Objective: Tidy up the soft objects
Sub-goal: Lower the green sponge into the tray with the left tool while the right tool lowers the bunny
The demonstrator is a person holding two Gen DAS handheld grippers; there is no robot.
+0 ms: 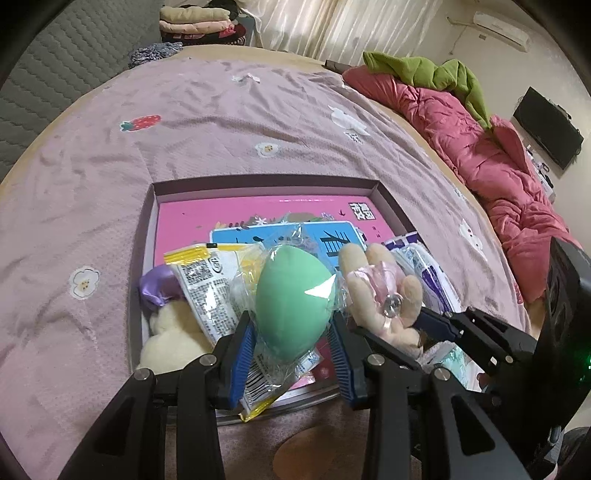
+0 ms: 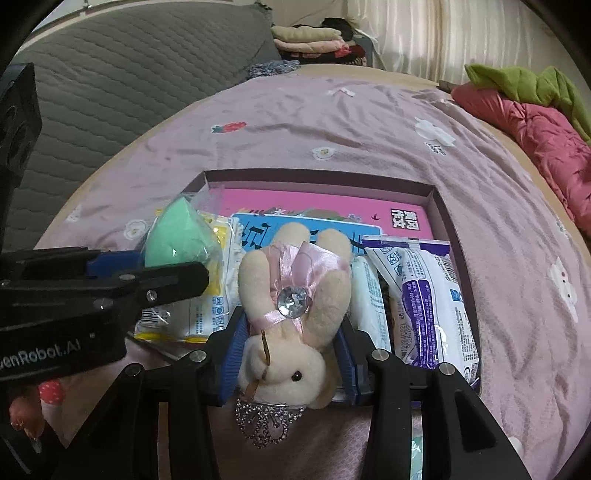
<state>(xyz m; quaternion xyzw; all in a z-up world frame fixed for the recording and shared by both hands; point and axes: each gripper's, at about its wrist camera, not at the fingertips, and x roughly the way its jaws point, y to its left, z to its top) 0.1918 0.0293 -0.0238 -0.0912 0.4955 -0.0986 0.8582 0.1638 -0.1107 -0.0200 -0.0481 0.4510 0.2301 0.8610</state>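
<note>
A shallow cardboard box point(image 1: 258, 182) lies on the pink bedspread and holds a pink book. My left gripper point(image 1: 291, 328) is shut on a green egg-shaped sponge in clear wrap point(image 1: 291, 302) above the box; it also shows in the right wrist view point(image 2: 173, 236). My right gripper point(image 2: 291, 343) is shut on a cream plush bunny in a pink dress point(image 2: 295, 302), held upside down over the box; the bunny also shows in the left wrist view point(image 1: 380, 291). A cream plush with a purple bow point(image 1: 173, 332) lies in the box's left corner.
In the box lie a yellow-edged packet point(image 1: 207, 284) and purple-and-white packets point(image 2: 424, 295). A crumpled red quilt point(image 1: 480, 147) with a green blanket point(image 1: 432, 72) lies at the right. Folded clothes point(image 1: 199, 22) are stacked at the back. A grey quilted headboard point(image 2: 110, 74) stands left.
</note>
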